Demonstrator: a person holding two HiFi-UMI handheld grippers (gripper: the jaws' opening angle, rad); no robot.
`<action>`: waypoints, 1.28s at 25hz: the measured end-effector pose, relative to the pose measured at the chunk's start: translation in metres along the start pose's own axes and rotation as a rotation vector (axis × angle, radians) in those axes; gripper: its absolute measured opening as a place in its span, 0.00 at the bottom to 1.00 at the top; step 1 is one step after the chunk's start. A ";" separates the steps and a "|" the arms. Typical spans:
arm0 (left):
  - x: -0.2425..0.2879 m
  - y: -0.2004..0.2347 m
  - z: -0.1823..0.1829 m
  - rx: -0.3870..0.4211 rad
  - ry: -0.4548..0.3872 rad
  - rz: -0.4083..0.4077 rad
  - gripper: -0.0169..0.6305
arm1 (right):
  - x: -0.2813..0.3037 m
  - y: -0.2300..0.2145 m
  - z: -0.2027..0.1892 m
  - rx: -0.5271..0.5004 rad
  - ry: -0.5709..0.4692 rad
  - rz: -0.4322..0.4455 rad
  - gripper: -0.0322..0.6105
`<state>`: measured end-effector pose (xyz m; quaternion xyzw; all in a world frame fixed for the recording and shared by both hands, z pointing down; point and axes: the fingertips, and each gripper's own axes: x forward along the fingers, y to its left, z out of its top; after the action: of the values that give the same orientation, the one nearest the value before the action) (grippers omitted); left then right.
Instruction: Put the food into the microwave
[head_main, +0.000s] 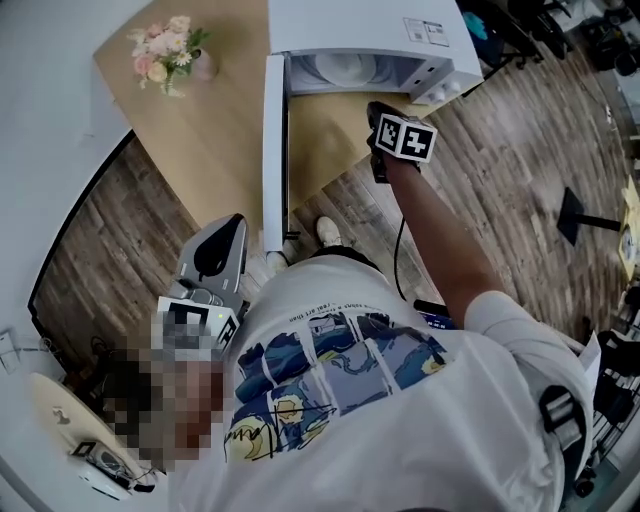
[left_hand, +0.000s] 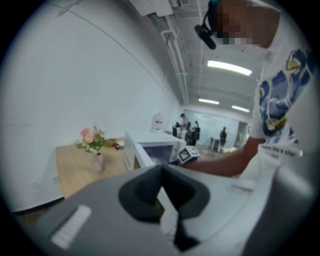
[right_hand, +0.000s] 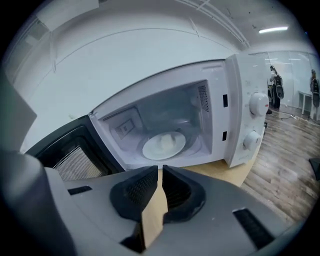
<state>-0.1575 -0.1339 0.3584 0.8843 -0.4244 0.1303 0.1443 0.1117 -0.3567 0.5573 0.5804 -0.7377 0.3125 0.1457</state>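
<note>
one lump of food inside microwave, beyond the empty, pressed-together right gripper

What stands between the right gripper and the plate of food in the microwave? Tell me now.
Nothing visible. The microwave door stands swung open at the left, the plate of food sits inside, and the right gripper faces the opening with only bare table beneath that line.

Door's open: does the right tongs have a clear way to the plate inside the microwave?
Probably yes. The right tongs faces the open cavity of the microwave, the door is swung aside to its left, and nothing stands between it and the plate.
</note>
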 end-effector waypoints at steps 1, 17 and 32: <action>-0.002 0.000 -0.001 0.001 -0.002 -0.007 0.04 | -0.006 0.004 -0.004 -0.002 0.003 0.006 0.09; -0.043 0.014 -0.021 0.003 -0.032 -0.111 0.04 | -0.101 0.088 -0.059 -0.043 0.029 0.142 0.06; -0.072 0.009 -0.050 -0.024 -0.012 -0.241 0.04 | -0.188 0.176 -0.088 -0.171 0.006 0.243 0.06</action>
<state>-0.2134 -0.0701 0.3803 0.9280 -0.3172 0.1018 0.1669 -0.0150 -0.1338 0.4640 0.4713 -0.8261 0.2655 0.1581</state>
